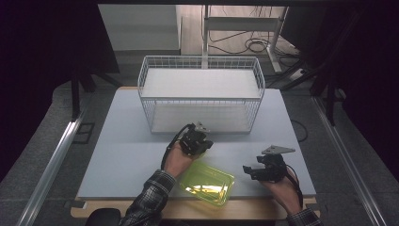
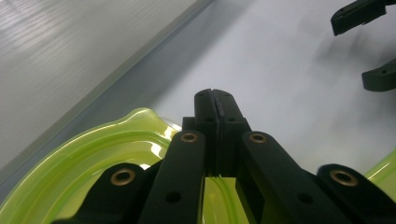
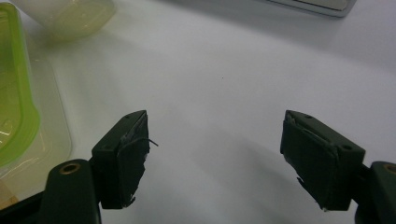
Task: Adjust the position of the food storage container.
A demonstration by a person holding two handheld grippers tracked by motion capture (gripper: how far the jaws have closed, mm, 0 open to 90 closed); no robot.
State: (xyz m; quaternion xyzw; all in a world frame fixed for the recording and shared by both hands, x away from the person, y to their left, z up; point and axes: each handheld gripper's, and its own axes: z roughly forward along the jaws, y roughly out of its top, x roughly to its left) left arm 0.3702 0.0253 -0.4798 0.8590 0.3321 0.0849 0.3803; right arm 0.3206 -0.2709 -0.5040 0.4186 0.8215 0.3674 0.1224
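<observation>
We see a translucent yellow-green lid (image 1: 207,182) at the near edge of the bench (image 1: 127,160), tilted, with its far corner raised under the left hand-held gripper (image 1: 199,143). In the left gripper view that gripper's jaws are pressed together with the lid's rim (image 2: 140,122) running in between them low down, so we read it as pinching the lid's edge. The person's left hand (image 1: 176,160) wraps the gripper from behind, a plaid sleeve (image 1: 150,200) trailing toward the bottom edge. To the right of the lid, apart from it, the right hand-held gripper (image 1: 251,170) sits low over the bench surface with its jaws spread and nothing between them; the right gripper view shows bare white bench between its two pads (image 3: 126,154). That view also shows the green lid (image 3: 14,93) at the left edge, with a clear container (image 3: 70,14) beyond it at the top left. Farther back on the bench stands a white wire basket (image 1: 201,94), its near side just beyond the left hand-held gripper. The right hand (image 1: 284,190) grips its tool from the near side, a grey three-cornered plate (image 1: 277,150) on top.
</observation>
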